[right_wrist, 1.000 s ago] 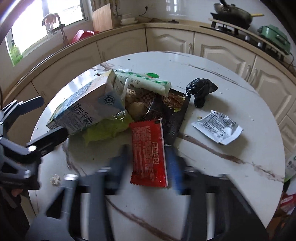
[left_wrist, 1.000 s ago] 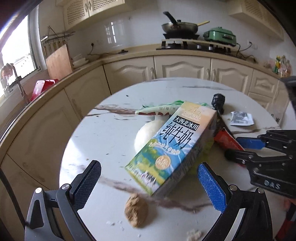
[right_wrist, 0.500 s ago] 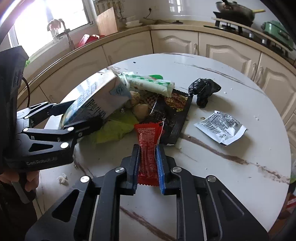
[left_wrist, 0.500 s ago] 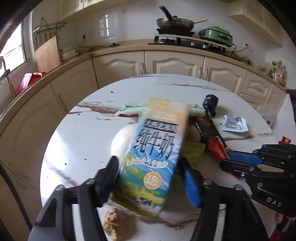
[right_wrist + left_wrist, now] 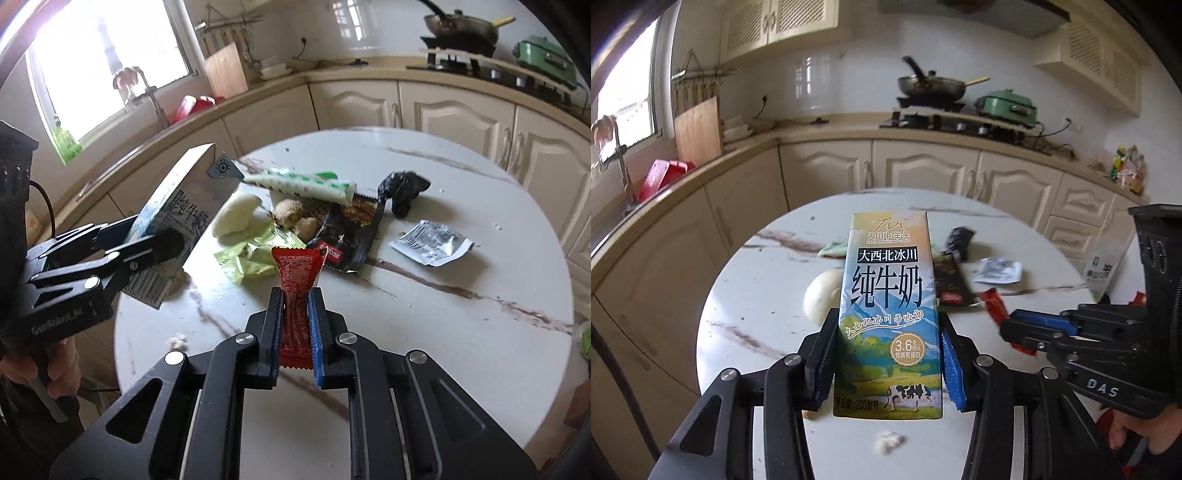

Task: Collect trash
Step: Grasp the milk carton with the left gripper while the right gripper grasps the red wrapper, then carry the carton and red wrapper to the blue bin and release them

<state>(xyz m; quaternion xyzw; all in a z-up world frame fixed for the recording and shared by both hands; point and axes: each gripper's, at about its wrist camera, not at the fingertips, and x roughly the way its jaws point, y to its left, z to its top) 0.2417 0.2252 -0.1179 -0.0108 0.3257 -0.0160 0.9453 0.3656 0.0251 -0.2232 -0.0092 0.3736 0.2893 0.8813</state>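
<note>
Left wrist view shows the left gripper (image 5: 888, 363) clamping the milk carton (image 5: 888, 314) upright, long axis along its fingers, lifted above the tabletop's (image 5: 757, 295) near edge, while the right gripper (image 5: 296, 325) pinches the red wrapper (image 5: 297, 291) lengthwise, nearer the remaining pile.

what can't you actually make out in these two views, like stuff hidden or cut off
- Left wrist view: the milk carton in the left hand-held gripper hides the trash pile behind it.
- Left wrist view: the red wrapper is motion-blurred and partly hidden by the right hand-held gripper.
- Right wrist view: print on the silver sachet is too small to read.
- Both views: no trash bin shows anywhere.
</note>
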